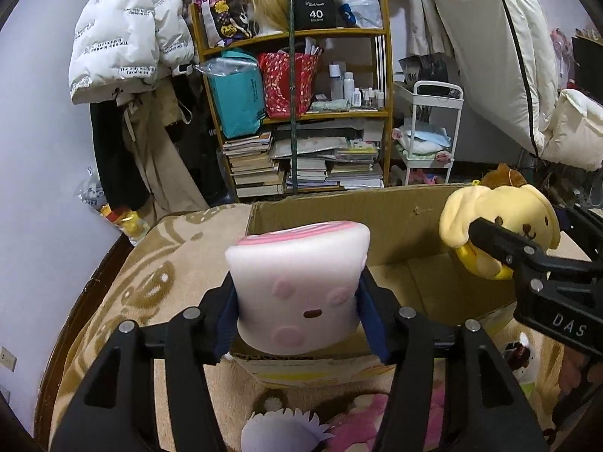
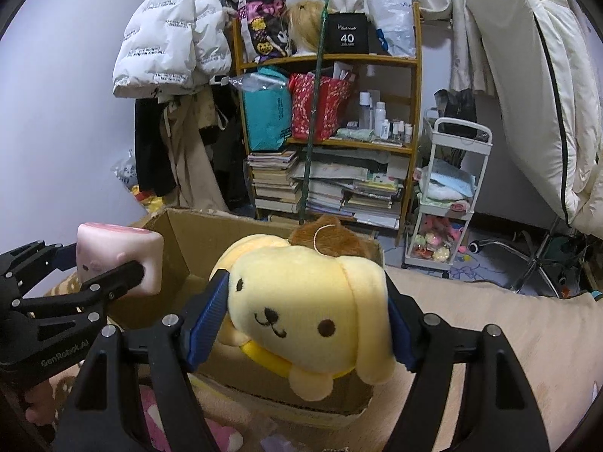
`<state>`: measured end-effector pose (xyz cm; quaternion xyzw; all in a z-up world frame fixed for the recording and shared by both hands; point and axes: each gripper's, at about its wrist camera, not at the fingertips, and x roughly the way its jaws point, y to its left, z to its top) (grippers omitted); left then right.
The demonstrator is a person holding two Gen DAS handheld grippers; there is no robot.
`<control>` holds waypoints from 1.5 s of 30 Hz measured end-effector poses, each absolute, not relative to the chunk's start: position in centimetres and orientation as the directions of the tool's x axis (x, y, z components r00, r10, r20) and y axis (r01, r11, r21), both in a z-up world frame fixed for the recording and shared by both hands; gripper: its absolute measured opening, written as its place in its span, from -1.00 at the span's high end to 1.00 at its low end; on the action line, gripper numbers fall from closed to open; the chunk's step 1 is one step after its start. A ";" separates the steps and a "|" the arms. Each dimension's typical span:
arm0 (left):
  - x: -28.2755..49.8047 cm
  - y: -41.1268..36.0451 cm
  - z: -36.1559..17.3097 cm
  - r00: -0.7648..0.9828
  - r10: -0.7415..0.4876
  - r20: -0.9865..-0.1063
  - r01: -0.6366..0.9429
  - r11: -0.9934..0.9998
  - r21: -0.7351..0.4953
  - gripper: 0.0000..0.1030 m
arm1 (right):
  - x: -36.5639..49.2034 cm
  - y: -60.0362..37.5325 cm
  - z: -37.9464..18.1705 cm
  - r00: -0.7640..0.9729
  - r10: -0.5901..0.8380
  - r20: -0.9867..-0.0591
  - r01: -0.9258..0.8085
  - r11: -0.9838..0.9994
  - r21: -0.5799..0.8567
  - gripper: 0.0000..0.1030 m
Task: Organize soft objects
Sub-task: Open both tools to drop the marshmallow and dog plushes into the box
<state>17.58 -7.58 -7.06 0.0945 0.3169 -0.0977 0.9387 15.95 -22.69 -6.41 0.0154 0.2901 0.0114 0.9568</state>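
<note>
Two tools: both loaded
Left tool [image 1: 297,301]: pinching pink marshmallow plush [image 1: 299,282]
Right tool [image 2: 307,320]: clamped around yellow dog plush [image 2: 305,309]
Cardboard box [image 1: 399,222]: at 12 o'clock, beneath both

The black box [image 1: 314,9] reads "40"; the right hand-held gripper [image 1: 490,241] reads "DAS".

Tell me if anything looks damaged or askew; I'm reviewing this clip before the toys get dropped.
The cardboard box looks worn, with a ragged near bottom edge. The pink squishy in the left gripper and the yellow dog plush in the right gripper look intact.
</note>
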 end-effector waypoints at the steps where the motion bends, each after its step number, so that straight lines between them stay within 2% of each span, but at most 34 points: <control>1: 17.6 -7.5 -7.0 0.780 -0.125 -0.613 0.243 0.964 0.113 -0.12 | 15.9 -22.7 -6.5 0.830 0.033 -0.557 -0.014 0.999 0.038 -0.55; 6: 17.4 -7.6 -7.2 0.775 -0.114 -0.621 0.237 0.964 0.119 -0.21 | 15.9 -22.6 -6.6 0.823 0.035 -0.567 -0.015 0.999 0.040 -0.59; 8: 17.4 -7.7 -7.4 0.771 -0.104 -0.629 0.233 0.964 0.127 -0.26 | 15.8 -22.7 -6.7 0.824 0.030 -0.565 -0.009 0.999 0.039 -0.69; 15: 16.5 -7.7 -6.8 0.798 -0.095 -0.596 0.229 0.961 0.154 -0.68 | 15.6 -23.0 -6.5 0.821 0.053 -0.568 -0.017 0.998 0.068 -0.83; 17: 16.4 -7.5 -6.6 0.798 -0.092 -0.595 0.227 0.961 0.155 -0.73 | 15.3 -23.2 -6.4 0.825 0.061 -0.561 -0.018 0.996 0.083 -1.00; 26: 16.2 -6.3 -6.5 0.773 -0.056 -0.632 0.189 0.971 0.146 -0.85 | 13.8 -23.3 -5.6 0.829 0.066 -0.556 0.002 0.993 0.120 -1.00; 38: 12.5 -4.4 -4.7 0.734 -0.021 -0.679 0.196 0.963 0.182 -0.86 | 9.5 -21.7 -4.2 0.811 0.074 -0.580 -0.011 0.994 0.111 -1.00; 45: 10.5 -2.5 -4.5 0.690 -0.036 -0.723 0.199 0.970 0.141 -0.86 | 6.5 -20.9 -3.1 0.792 0.084 -0.605 -0.010 0.992 0.126 -1.00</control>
